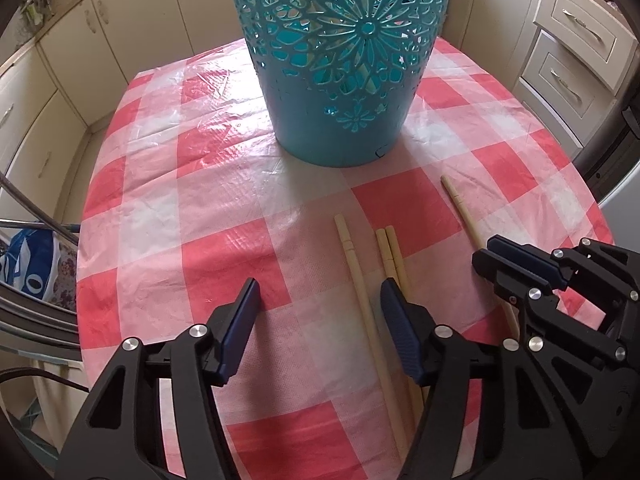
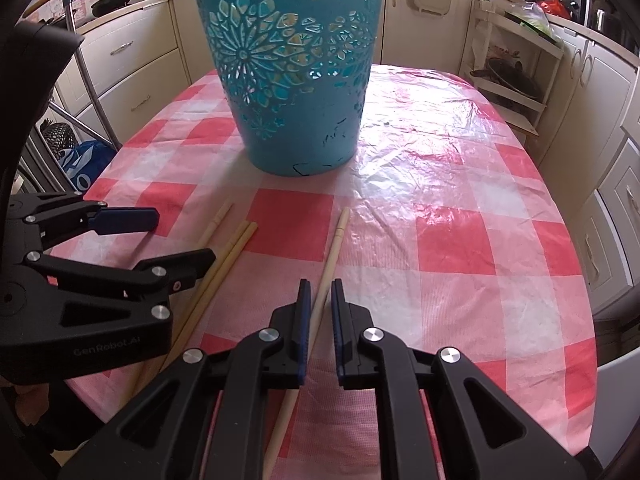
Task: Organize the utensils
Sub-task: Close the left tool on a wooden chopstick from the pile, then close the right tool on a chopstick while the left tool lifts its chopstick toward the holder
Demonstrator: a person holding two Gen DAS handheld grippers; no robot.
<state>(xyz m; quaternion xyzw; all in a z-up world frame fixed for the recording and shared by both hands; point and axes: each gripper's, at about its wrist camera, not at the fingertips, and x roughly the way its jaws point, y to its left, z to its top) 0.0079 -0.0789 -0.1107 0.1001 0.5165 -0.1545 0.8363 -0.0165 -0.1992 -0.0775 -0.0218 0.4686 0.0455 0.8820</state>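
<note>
Four chopsticks (image 1: 362,280) on table; right claw (image 2: 319,312) straddles one.

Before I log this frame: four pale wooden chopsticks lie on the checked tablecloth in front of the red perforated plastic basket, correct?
Nearly: the perforated plastic basket is teal, not red, as the right wrist view shows. Four pale wooden chopsticks do lie on the checked tablecloth before it.

The basket (image 2: 288,80) is standing on the table (image 2: 460,220), and four chopsticks are lying in front of it: a touching pair (image 2: 236,246), a single chopstick (image 2: 218,220) just left of the pair, and another chopstick (image 2: 334,252) apart to the right.
</note>
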